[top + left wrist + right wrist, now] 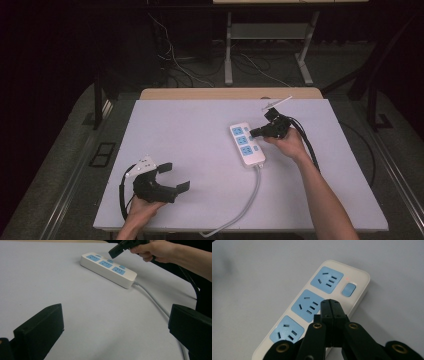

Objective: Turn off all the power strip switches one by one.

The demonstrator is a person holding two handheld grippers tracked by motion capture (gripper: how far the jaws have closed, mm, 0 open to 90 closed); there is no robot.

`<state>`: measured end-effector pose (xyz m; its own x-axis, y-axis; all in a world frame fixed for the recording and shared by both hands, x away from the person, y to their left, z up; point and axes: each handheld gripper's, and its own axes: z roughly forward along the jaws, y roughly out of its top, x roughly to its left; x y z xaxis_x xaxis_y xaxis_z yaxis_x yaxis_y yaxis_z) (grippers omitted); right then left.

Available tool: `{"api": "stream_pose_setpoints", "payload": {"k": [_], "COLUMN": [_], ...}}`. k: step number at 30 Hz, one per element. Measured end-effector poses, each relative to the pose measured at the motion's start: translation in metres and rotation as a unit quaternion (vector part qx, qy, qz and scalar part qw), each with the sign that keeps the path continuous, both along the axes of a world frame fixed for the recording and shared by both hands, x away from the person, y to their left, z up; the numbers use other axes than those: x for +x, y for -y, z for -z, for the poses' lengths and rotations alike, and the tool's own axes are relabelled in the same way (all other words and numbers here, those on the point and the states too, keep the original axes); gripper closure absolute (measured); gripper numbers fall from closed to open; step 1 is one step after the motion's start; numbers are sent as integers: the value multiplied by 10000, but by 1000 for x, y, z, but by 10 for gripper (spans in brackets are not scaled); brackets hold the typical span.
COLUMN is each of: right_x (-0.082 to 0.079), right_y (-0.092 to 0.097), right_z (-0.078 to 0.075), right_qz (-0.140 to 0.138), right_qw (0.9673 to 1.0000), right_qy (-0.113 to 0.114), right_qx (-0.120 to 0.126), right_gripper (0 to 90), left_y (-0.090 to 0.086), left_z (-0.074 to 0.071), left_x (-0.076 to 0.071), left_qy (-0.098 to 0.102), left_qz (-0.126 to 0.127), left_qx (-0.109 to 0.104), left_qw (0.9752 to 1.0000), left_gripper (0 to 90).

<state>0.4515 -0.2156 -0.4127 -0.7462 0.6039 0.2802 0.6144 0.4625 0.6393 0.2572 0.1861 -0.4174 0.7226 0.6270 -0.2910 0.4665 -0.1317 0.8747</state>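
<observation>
A pale table is seen across the middle of the high view, with a wooden edge along its far side. The right half of the table is taken by a white strip with three blue sockets, laid slightly slantwise just right of the frame's centre. In the left gripper view the strip is placed at the upper middle, and in the right gripper view the strip runs from the lower left to the upper right. A grey cord is led from the strip's near end down to the table's lower edge.

The left gripper is held by a hand at the lower left of the high view, well apart from the strip, and its jaws are spread wide with nothing between them; in its own view they stand at the two lower corners.

The right gripper is held at the strip's right side, its jaws pressed together on nothing. Its closed tip is seen over the strip's right rim beside the middle socket; whether it touches cannot be told.

A blue switch and a small red light are seen by the top socket.
</observation>
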Motion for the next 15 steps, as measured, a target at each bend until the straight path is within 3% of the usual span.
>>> {"api": "stream_pose_setpoints", "payload": {"k": [15], "right_x": [11], "right_y": [-3], "right_z": [-22], "right_qz": [-46], "right_qw": [9996], "right_qy": [134], "right_qx": [-226], "right_gripper": [900], "left_y": [-1], "left_z": [0], "left_x": [0], "left_qy": [6], "left_qz": [-18], "left_qx": [-11], "left_qw": [10000], "left_gripper": [0]}}
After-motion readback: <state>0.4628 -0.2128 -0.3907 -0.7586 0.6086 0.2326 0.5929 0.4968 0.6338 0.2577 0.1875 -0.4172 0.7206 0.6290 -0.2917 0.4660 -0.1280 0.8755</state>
